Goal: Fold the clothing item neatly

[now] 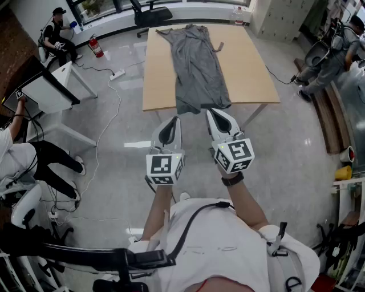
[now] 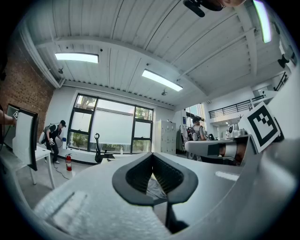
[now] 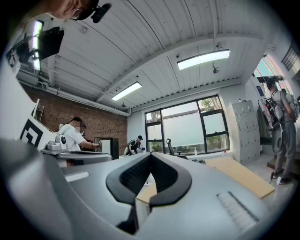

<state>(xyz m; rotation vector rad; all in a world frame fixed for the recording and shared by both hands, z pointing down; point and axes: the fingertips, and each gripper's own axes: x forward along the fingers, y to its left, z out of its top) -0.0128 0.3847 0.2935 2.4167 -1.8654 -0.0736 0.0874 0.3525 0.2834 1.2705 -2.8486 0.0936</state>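
Note:
A grey garment (image 1: 197,65) lies spread lengthwise on the wooden table (image 1: 251,68), its near hem hanging over the front edge. My left gripper (image 1: 170,121) and right gripper (image 1: 212,114) are held side by side in the air just short of that edge, over the floor. Both are shut with nothing between the jaws. In the left gripper view, the left gripper (image 2: 153,165) shows a sliver of grey cloth (image 2: 154,188) beyond its closed tips. In the right gripper view, the right gripper (image 3: 150,165) points toward the table (image 3: 243,176).
A white desk (image 1: 54,85) stands at the left with seated people around it. A red fire extinguisher (image 1: 96,47) and a cable lie on the floor left of the table. An office chair (image 1: 149,14) stands behind the table. Another person (image 1: 331,54) is at the right.

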